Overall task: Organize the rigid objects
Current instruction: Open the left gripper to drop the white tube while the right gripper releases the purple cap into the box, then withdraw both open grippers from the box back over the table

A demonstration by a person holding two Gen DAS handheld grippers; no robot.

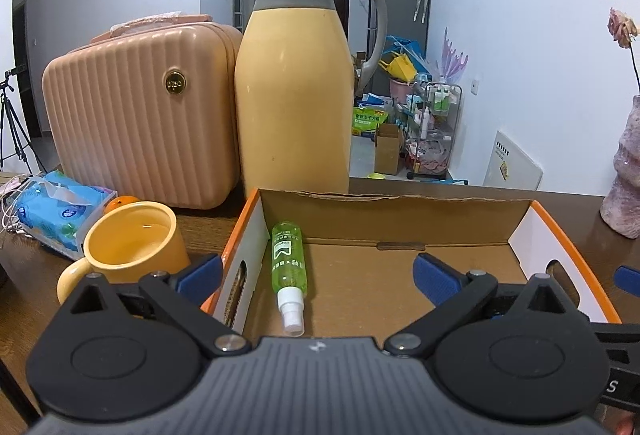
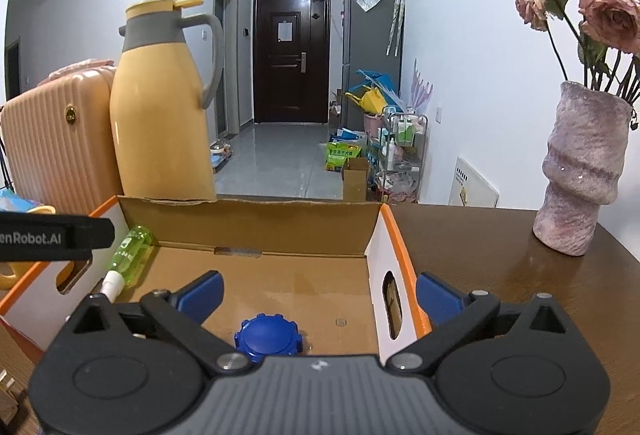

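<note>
In the left wrist view, the left gripper (image 1: 318, 277) is spread wide and empty at the bottom of the frame. A green spray bottle (image 1: 289, 267) already lies in the cardboard box (image 1: 400, 205), at centre left. The yellow mug (image 1: 132, 251), at lower left, is still outside on the table.

In the right wrist view, the right gripper (image 2: 320, 295) is also spread and holds nothing. A blue cap (image 2: 266, 335) lies on the box floor at bottom centre, so I judge two things are packed and some remain.
</note>
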